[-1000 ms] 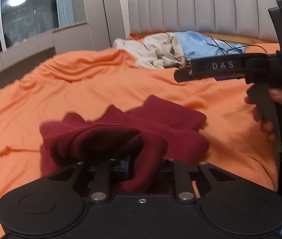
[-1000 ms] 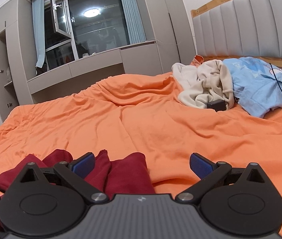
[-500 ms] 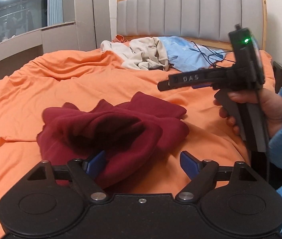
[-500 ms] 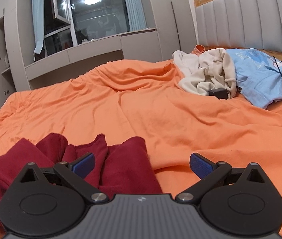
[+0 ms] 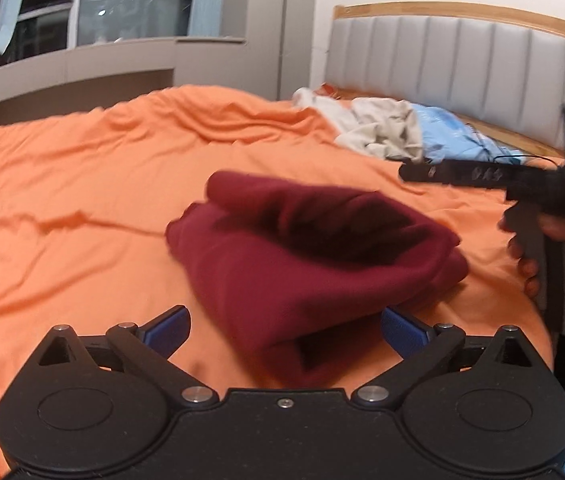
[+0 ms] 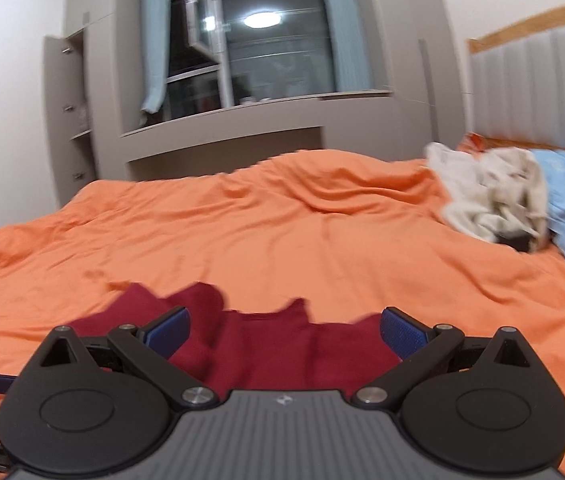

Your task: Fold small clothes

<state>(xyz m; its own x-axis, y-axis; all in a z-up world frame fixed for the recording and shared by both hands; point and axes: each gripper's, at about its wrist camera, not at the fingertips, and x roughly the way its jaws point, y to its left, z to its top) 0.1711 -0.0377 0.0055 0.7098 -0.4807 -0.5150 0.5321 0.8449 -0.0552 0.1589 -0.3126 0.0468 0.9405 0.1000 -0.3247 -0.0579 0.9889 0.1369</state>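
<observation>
Cloth of a dark red colour, the red garment [image 5: 314, 256], is seen lying on the orange bed sheet [image 5: 82, 200] in a thick folded bundle. One layer is turned over another, and a soft rounded fold is shown along the near edge. In the right wrist view only a bumpy strip of the red garment [image 6: 266, 340] is seen, just past the tool.

The left tool [image 5: 284, 326] is held spread wide, with nothing pinched. Its blue pads [image 5: 166, 326] are set on either side of the near end of the bundle, and it cannot be told if the cloth is touched by them. The right tool [image 6: 284, 326] is spread wide too, with the garment seen between and behind its pads [image 6: 402, 332].

Both pictures are blurred, so the weave of the cloth cannot be made out. The far part of the bundle is lost in dark shadow. In the left wrist view the right tool [image 5: 414, 172] is seen from the side only, and its handle is gripped by a hand [image 5: 530, 256] that is cut off by the edge.

The sheet is smooth and wrinkled in long waves. A crumpled cream cloth [image 5: 378, 132] and a light blue cloth [image 5: 446, 128] are piled near the padded grey headboard [image 5: 462, 56], which is ribbed and topped with wood.
</observation>
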